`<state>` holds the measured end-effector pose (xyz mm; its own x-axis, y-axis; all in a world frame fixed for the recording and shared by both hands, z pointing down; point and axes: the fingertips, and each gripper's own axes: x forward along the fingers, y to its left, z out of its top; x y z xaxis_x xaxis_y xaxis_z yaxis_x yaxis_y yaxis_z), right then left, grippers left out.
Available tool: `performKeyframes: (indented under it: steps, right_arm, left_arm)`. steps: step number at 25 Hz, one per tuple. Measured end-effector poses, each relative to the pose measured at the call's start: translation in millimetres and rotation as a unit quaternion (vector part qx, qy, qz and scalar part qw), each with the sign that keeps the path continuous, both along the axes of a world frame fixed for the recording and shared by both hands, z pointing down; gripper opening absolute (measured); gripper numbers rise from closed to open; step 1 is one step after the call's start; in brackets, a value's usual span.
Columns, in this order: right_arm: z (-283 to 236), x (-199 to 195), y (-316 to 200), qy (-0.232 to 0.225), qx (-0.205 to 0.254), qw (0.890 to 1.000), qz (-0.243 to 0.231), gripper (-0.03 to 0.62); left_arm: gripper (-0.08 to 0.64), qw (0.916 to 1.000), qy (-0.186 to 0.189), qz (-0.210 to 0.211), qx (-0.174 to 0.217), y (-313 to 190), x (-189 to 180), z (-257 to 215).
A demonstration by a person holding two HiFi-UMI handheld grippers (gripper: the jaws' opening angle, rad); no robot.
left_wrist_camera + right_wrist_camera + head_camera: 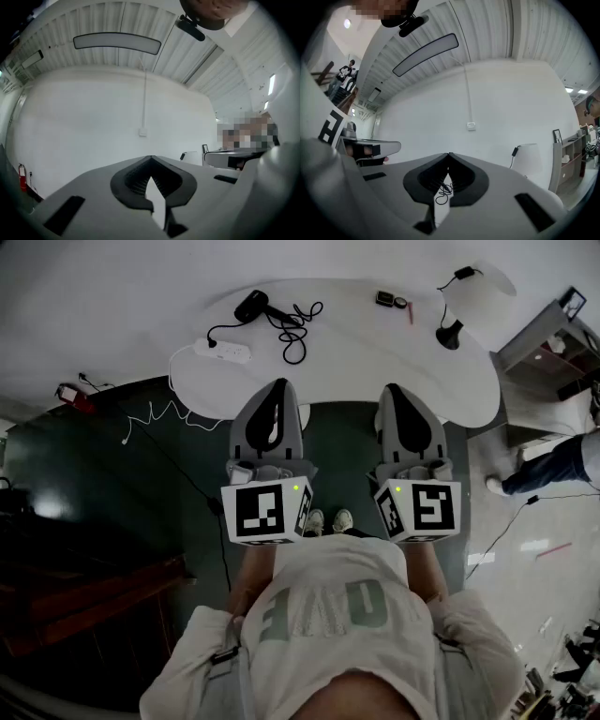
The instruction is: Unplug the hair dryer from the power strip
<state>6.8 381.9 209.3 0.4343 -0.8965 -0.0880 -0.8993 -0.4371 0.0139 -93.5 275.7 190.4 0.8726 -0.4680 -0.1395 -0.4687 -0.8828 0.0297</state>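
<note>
While only head view shows hair dryer (pixel 251 306), power strip (pixel 223 351) | left tongs (pixel 278 385), right tongs (pixel 390 390) — closed, empty.

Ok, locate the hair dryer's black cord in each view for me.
Head view: the black cord lies coiled on the white table, upper centre, just right of the hair dryer.
Left gripper view: not in it.
Right gripper view: a loop, apparently of it, shows low centre through the gap in the right gripper.
Shared landmark: the small wall plate, also in the right gripper view; the head view lacks it.
</note>
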Motion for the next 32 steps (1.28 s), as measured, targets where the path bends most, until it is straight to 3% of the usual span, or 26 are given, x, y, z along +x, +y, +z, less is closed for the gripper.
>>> performKeyframes:
  steps: [10, 21, 28, 32]
  right_arm:
    - [3.5, -8.9, -14.7, 0.019, -0.017, 1.0, -0.001, 0.018]
    - [17.9, -20.0, -52.7, -0.011, -0.006, 1.0, 0.002, 0.018]
    - [24.5, 15.7, -77.2, -0.011, -0.007, 1.0, -0.023, 0.018]
    - [25.3, 47.6, -116.7, 0.015, -0.006, 0.999, -0.042, 0.018]
  left_arm:
    - [0.011, 1.0, 0.006, -0.001, -0.007, -18.2, -9.5, 4.7]
    - [0.011, 0.9997, 0.005, 0.014, -0.019, -62.3, -15.4, 13.4]
    - [0.011, 0.9995, -0.002, 0.028, -0.012, -84.5, 29.3, 21.4]
    - [0.011, 0.9995, -0.001, 0.03, 0.006, -110.1, 72.1, 21.9]
